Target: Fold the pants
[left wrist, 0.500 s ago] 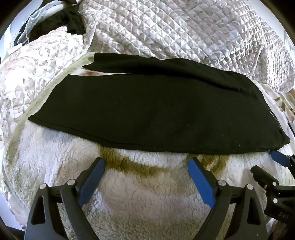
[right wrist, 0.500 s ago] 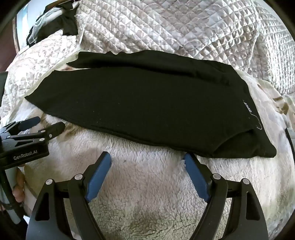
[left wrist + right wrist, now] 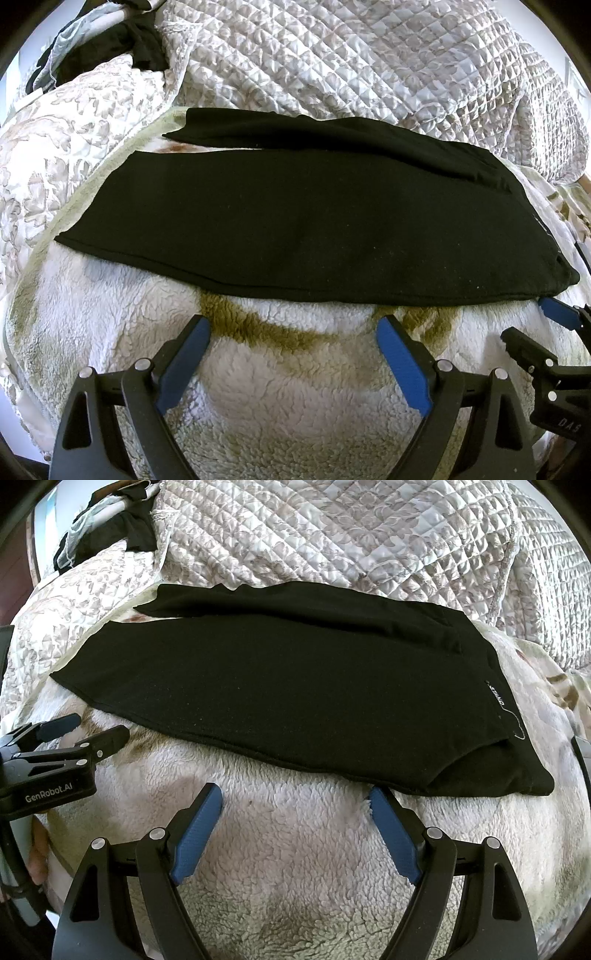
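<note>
Left gripper (image 3: 293, 326) spread wide, right gripper (image 3: 295, 797) too, both empty over the fleecy white blanket (image 3: 295, 398). Just ahead, black pants (image 3: 280, 694) lie flat, legs stacked lengthwise. Beyond them, a rumpled quilted bedspread (image 3: 351, 542).

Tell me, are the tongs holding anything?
No. Both the left tongs and right tongs are open and empty, above the fluffy white blanket, just short of the flat black fabric pants.
</note>
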`<state>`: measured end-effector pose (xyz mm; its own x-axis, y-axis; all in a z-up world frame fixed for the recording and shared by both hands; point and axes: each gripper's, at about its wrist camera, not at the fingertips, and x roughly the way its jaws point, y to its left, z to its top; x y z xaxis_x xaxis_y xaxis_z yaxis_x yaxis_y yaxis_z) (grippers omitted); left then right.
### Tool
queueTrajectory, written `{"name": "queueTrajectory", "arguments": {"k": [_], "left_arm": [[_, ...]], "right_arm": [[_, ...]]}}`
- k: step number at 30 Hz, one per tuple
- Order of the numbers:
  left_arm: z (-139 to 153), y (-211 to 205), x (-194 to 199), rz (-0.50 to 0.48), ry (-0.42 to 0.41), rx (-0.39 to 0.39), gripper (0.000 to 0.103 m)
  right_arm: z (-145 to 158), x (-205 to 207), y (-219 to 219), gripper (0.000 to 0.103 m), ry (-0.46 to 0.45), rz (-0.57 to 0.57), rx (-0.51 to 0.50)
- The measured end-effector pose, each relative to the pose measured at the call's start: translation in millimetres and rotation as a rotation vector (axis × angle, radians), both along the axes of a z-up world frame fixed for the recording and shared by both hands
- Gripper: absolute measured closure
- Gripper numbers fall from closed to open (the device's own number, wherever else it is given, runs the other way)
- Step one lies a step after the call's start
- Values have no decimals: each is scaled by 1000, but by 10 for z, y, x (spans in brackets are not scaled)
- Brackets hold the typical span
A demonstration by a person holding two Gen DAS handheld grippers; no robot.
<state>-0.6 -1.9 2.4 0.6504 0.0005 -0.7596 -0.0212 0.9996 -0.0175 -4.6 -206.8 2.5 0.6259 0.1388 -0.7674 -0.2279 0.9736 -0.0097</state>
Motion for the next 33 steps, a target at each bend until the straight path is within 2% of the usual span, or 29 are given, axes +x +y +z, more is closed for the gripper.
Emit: {"name": "queueTrajectory", "arguments": {"k": [33], "left_arm": [[-19,12,-10,-6,-5,2,10]], "right_arm": [[-26,-17,13,21,-4,1,-1]]}}
